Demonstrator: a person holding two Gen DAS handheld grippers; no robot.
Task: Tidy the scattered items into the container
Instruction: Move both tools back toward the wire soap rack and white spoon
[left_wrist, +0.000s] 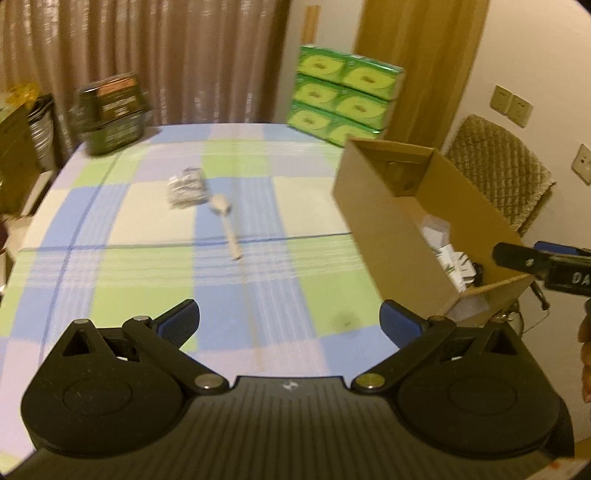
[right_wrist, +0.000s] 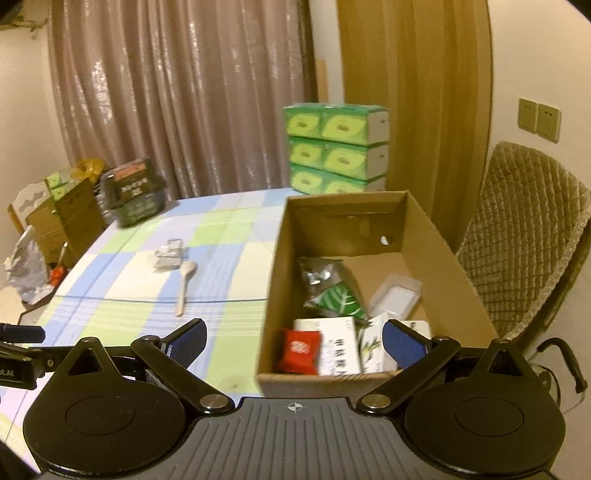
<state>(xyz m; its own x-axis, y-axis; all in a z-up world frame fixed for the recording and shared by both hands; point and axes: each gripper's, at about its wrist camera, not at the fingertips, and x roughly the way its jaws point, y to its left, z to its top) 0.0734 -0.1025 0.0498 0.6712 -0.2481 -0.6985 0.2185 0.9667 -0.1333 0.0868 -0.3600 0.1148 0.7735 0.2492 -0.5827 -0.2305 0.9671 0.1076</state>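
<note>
Only rightward: red packet (right_wrist: 298, 350) inside box (right_wrist: 458, 280).

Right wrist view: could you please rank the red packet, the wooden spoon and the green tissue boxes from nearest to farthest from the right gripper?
1. Red packet, in the cardboard box, near the right gripper.
2. Wooden spoon, out on the tablecloth, left of the box.
3. Green tissue boxes, stacked at the far table edge.

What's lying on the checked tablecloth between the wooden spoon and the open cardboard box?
Nothing: between the pale wooden spoon and the brown cardboard box the checked tablecloth is bare, clearest in the right wrist view.
</note>
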